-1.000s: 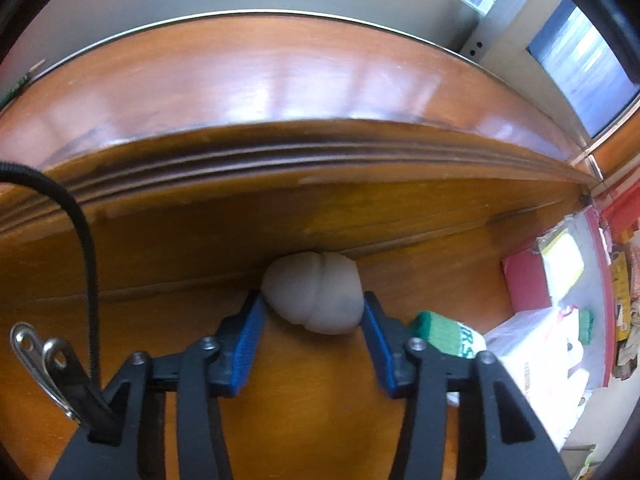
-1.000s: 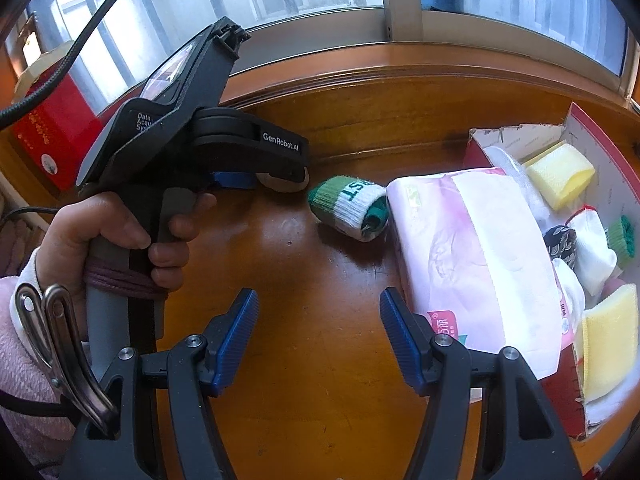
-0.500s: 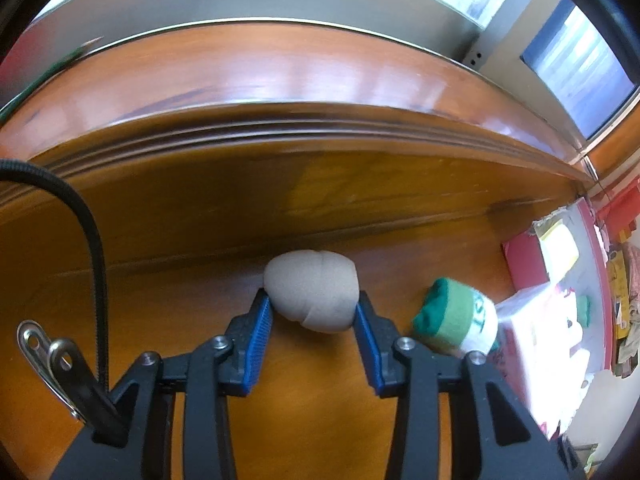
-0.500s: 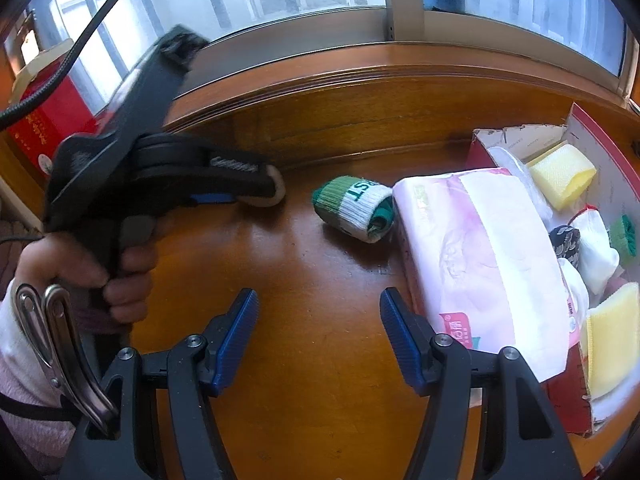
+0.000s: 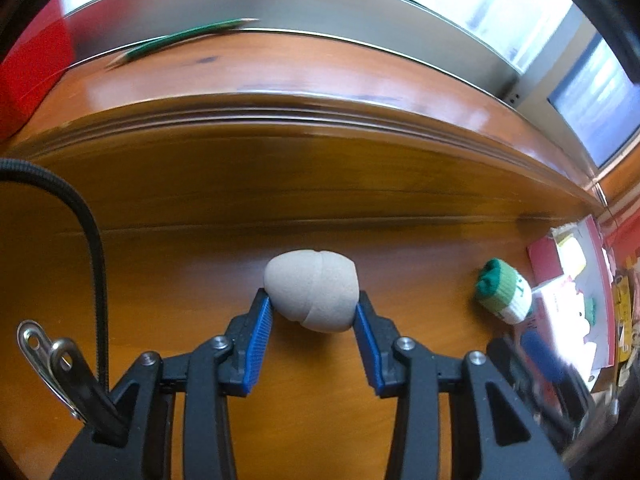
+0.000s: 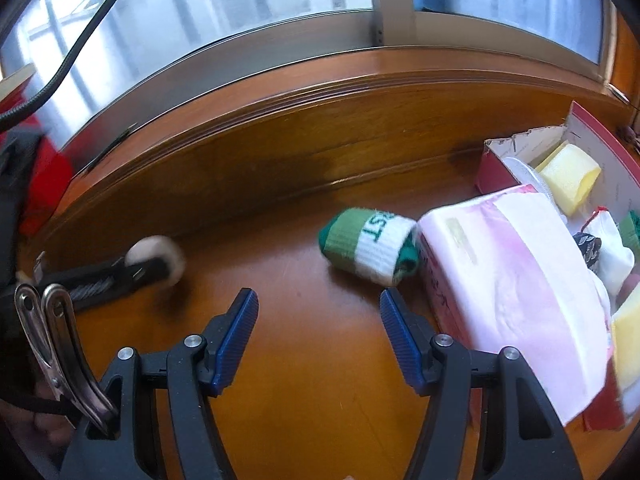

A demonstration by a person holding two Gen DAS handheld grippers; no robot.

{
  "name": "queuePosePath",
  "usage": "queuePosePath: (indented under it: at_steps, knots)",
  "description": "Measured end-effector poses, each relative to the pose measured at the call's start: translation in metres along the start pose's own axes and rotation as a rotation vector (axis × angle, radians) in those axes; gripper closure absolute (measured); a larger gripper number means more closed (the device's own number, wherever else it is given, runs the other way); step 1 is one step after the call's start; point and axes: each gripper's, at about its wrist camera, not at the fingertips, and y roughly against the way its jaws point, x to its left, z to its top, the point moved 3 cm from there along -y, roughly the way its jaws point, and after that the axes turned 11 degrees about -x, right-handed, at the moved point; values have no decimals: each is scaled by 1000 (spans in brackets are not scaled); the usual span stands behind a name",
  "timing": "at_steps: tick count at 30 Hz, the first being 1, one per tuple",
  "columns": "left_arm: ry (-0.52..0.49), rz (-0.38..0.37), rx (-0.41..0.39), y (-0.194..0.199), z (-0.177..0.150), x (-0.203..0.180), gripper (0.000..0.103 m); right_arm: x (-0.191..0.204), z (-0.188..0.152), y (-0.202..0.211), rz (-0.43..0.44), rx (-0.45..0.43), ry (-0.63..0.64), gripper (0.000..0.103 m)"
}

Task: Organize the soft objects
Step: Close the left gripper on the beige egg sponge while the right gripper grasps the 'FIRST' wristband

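Left wrist view: the left gripper (image 5: 314, 314) squeezes a soft beige ball (image 5: 311, 297) by its sides over the wooden table (image 5: 168, 280). It looks light and squishy.

Right wrist view: the right gripper (image 6: 318, 330) is empty, its jaws opening near the rolled green sock (image 6: 370, 245), which should squash easily around its middle.

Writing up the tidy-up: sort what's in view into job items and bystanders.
Job: beige rolled sock in left gripper; green-and-white sock; red box of soft things; right gripper, opening, empty.
Bystanders: tissue pack; green pencil.
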Motion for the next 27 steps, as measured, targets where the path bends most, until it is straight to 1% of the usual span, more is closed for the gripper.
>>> queuePosePath:
  at_steps: [1,3,4,9,12,17,19,21,23,27]
  knots:
    - [3,3,-4,2,-1,5,61,1,1,-3,-17,-10,-7,36]
    - [5,7,-9,5,-1,14,61,2,4,-10,-51,-26,-18,29]
    - [7,6,-10,5,-1,15,61,2,6,-13,-69,-34,-21,28]
    - [19,-8,-12,4,-3,25,61,6,11,-27,-183,-84,-49,28]
    - [19,-13,-15,5,-3,32,61,8,13,-35,-248,-95,-45,28]
    - [24,-17,-27,7,-6,37,61,9,16,-43,-305,-102,-47,28]
    - [28,-20,-29,9,-7,39,61,10,17,-45,-299,-101,-54,28]
    - [32,-24,-26,9,-10,41,61,13,18,-49,-264,-96,-60,28]
    - [38,-27,-21,8,-12,42,61,14,18,-54,-251,-91,-58,28]
    - [40,-26,-22,9,-13,46,61,9,23,-57,-226,-110,-60,28]
